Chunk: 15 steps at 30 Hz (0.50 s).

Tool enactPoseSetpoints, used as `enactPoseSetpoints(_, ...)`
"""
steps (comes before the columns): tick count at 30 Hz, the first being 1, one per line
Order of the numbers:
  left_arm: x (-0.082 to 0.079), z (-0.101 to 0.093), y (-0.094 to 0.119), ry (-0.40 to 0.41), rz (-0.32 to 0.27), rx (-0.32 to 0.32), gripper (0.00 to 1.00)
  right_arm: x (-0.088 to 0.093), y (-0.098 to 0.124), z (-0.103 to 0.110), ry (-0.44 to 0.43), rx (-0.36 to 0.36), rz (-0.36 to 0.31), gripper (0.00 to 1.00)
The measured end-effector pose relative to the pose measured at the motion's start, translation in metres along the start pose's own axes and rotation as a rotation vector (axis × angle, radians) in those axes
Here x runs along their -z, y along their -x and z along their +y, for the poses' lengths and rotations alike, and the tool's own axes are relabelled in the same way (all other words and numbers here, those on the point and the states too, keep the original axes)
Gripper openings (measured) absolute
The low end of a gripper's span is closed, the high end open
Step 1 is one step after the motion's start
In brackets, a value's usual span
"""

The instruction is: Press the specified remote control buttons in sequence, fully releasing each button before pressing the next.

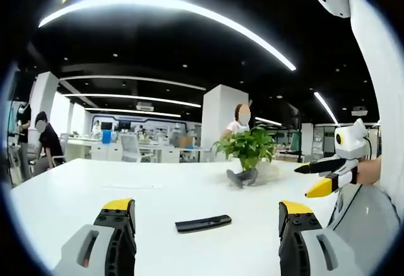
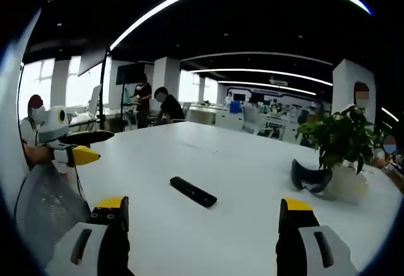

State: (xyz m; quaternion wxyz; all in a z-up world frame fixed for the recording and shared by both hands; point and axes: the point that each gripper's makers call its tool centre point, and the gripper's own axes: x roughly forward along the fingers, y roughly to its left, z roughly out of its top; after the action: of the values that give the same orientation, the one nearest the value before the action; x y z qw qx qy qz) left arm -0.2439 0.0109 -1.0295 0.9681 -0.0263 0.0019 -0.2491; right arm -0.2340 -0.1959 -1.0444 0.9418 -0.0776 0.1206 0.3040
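Remote control work happens on a wide white table (image 1: 76, 194) that stretches across both views — an open office with columns, desks and ceiling light strips lies behind it. People (image 2: 165, 107) stand or sit at the far desks. A potted green plant (image 1: 250, 146) stands on the table, past the remote control; a dark curved object (image 2: 310, 176) lies at its base, touching or just beside the pot.

In the left gripper view, the left gripper (image 1: 206, 213) has its yellow-tipped jaws spread well apart, hovering above the table with nothing between them. From the right edge of that view the right gripper (image 1: 328, 175) comes in, held in a hand, its jaws parted. In the right gripper view, the right gripper's own jaws also stand wide apart and empty, and the left gripper shows at the left edge.

Smallest of all — the remote control (image 1: 203, 223), a slim black bar, lies flat on the table between and beyond the jaws, untouched by either gripper.
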Motion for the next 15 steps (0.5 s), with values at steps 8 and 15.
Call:
enactPoseSetpoints(8, -0.004, 0.002, 0.001, -0.002, -0.020, -0.009, 0.98, 0.002, 0.009, -0.003, -0.025, 0.024, -0.007, 0.99)
enactPoseSetpoints(15, -0.006, 0.002, 0.002, 0.013, -0.030, -0.010, 0.98, 0.006, 0.004, 0.001, 0.017, 0.011, 0.012, 0.97)
